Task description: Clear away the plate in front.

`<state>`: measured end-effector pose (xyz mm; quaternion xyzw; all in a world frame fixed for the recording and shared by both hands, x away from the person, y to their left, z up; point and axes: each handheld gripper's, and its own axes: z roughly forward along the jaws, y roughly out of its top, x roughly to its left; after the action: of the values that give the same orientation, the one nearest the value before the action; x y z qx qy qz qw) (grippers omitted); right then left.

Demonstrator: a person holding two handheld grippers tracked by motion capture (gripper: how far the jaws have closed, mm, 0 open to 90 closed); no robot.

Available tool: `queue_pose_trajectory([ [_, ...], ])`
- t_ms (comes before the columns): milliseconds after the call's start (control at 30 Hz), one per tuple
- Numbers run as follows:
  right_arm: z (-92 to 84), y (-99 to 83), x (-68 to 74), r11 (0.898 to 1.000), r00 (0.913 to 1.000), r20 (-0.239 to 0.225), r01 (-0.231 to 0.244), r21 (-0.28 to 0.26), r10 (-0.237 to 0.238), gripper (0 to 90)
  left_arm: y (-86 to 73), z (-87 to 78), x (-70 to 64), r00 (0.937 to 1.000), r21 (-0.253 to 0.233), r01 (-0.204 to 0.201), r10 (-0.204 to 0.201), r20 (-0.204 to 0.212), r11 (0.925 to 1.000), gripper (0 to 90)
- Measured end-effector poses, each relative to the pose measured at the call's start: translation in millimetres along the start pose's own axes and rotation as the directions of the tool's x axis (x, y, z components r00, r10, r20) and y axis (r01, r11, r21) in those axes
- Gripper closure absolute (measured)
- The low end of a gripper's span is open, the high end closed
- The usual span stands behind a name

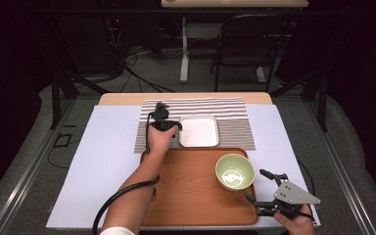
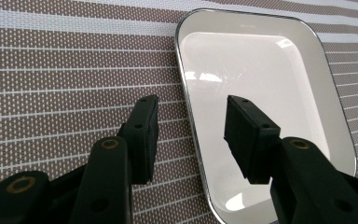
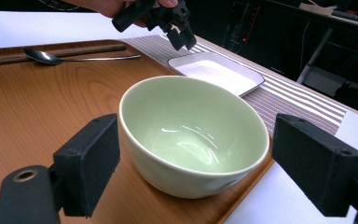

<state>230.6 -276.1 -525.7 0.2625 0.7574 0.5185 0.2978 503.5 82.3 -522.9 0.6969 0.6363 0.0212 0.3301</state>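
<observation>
A white square plate (image 1: 199, 130) lies on the striped placemat (image 1: 235, 110). My left gripper (image 1: 169, 123) hangs at the plate's left edge. In the left gripper view its jaws (image 2: 192, 105) straddle the plate's (image 2: 261, 79) left rim, one over the mat and one over the plate, with a gap on both sides. A pale green bowl (image 1: 234, 171) stands empty on the wooden tray (image 1: 191, 196). My right gripper (image 1: 258, 185) rests open just right of the bowl. In the right gripper view the bowl (image 3: 191, 135) sits ahead between the wide jaws (image 3: 198, 135), untouched.
A metal spoon (image 3: 42, 56) lies on the tray's (image 3: 37, 107) far side. The left gripper (image 3: 168, 18) hovers over the plate (image 3: 219, 72) beyond the bowl. White paper (image 1: 103, 161) covers the table around tray and mat. A chair (image 1: 247, 44) stands beyond the table.
</observation>
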Motion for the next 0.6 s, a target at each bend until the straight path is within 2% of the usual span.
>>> queue_pose_trajectory([
  [433,-0.4,0.2,0.3,1.000,1.0000,0.000,-0.002,-0.003,0.002,15.3,2.0,9.7,-4.1,0.9994,0.065,0.033,-0.033,-0.010,0.9973,72.6],
  [600,-0.4,0.3,0.3,1.000,1.0000,-0.001,-0.002,-0.003,0.002,15.3,1.9,11.3,-5.0,0.9980,0.082,0.063,-0.062,-0.014,0.9947,78.8],
])
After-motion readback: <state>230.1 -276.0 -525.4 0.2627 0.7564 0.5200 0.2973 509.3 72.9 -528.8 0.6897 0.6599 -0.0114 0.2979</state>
